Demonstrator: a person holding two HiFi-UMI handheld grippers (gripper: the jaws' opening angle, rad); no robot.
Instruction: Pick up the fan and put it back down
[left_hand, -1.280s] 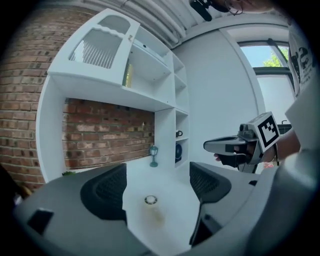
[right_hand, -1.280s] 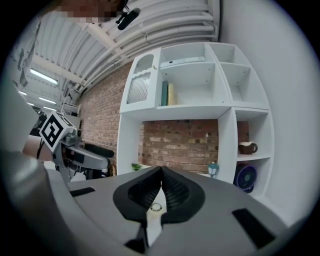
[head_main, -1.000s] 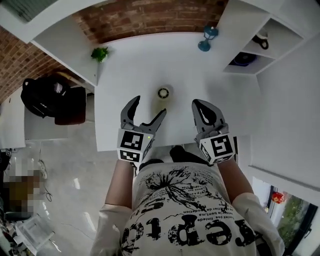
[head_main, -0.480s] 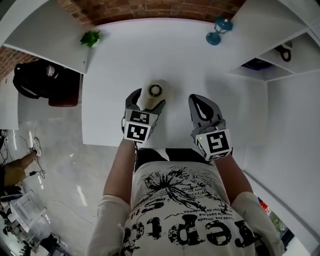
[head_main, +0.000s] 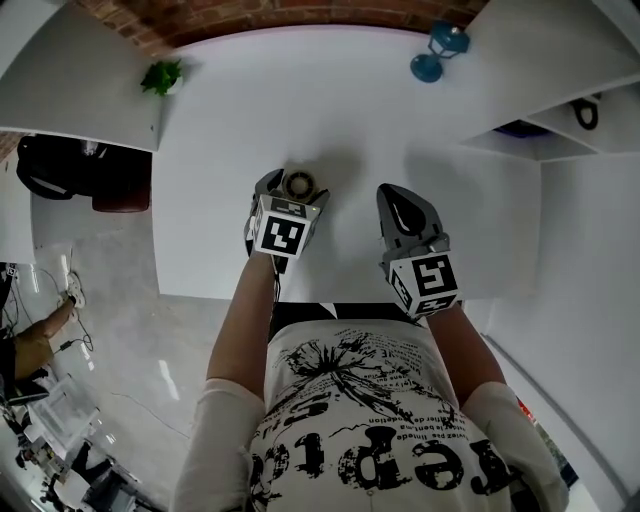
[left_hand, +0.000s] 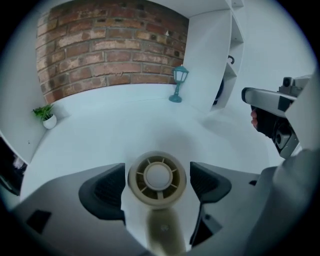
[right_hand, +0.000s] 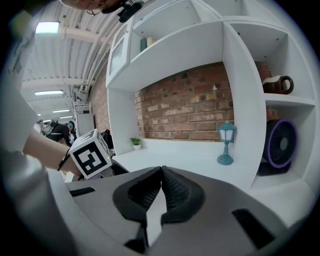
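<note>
Change: my left gripper (head_main: 292, 190) has moved forward; its jaws now flank the fan (left_hand: 157, 178), not yet closed.
Right gripper (right_hand: 161, 172): jaws shut, empty.
Next: squeeze, lift.

Your fan (left_hand: 157, 178) is a small cream handheld one, with a round grilled head, a pale hub and a stem-like handle running down toward you. It sits at the white counter (head_main: 350, 120), near the front edge. Its head is between your left gripper's (head_main: 294, 190) jaws, with a thin gap on each side.
</note>
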